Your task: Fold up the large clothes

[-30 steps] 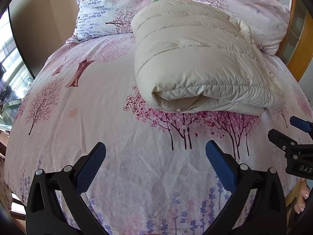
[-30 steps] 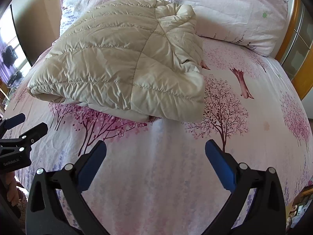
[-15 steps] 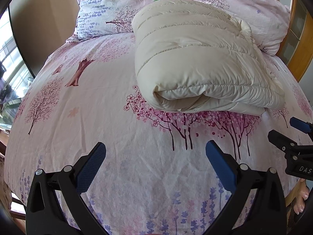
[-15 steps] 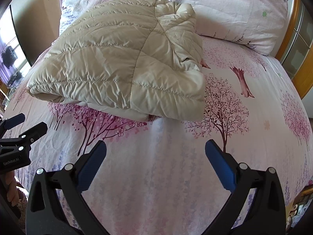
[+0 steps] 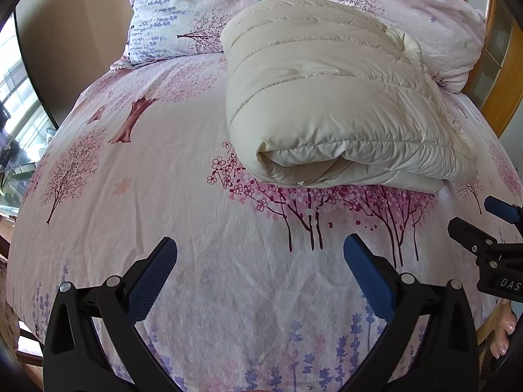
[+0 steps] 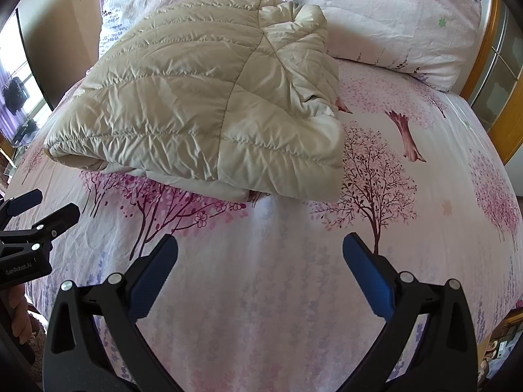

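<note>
One folded jacket (image 5: 330,104) (two pillows (image 5: 183,9) behind).

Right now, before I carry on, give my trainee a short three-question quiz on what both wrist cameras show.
1. True or false: the cream puffer jacket lies folded on the bedsheet.
2. What does the left gripper hold? A) a sleeve B) a pillow corner C) nothing
3. Fill in: the right gripper has its jaws ____.

Key: 1 true. 2 C: it is open above bare sheet, short of the jacket. 3 open, also empty.
</note>
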Available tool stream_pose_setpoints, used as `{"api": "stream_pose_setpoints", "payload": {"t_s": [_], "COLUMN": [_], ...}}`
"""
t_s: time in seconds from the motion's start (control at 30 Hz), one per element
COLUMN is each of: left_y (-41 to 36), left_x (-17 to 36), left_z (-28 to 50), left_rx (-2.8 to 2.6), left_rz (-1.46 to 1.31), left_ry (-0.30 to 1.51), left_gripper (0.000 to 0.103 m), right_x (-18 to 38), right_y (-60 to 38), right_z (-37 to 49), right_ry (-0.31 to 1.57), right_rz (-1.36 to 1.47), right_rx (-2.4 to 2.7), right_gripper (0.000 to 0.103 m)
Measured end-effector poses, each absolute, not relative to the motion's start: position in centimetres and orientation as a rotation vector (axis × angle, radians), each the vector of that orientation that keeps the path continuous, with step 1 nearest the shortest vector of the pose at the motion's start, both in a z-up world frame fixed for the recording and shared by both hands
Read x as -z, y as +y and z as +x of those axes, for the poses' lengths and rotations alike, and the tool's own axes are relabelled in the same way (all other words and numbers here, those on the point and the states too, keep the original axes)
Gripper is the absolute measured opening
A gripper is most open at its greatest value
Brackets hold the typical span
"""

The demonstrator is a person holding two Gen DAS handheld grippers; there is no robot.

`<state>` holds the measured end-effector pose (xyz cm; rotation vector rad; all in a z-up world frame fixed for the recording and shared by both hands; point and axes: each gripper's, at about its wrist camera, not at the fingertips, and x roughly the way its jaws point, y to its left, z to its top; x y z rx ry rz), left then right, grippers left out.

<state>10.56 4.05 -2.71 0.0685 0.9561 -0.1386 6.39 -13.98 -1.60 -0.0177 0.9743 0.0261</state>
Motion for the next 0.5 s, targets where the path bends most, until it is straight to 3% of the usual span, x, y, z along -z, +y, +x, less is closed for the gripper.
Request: {"api": "stream_pose_setpoints", "payload": {"t_s": [0.5], "left_y": [4.0], "left_x": [2.89], "left_z": [10.5], "left_rx": [0.138], "left_rz": [0.069], "left_ry": [0.958], "left_gripper": [0.102], "right_x": [1.81], "right_y": [-14.02], "right_z": [6.36], "right_ry": [0.978], "right_rz": [-0.013], "right_rx": [-0.026], "right_gripper": [0.101]}}
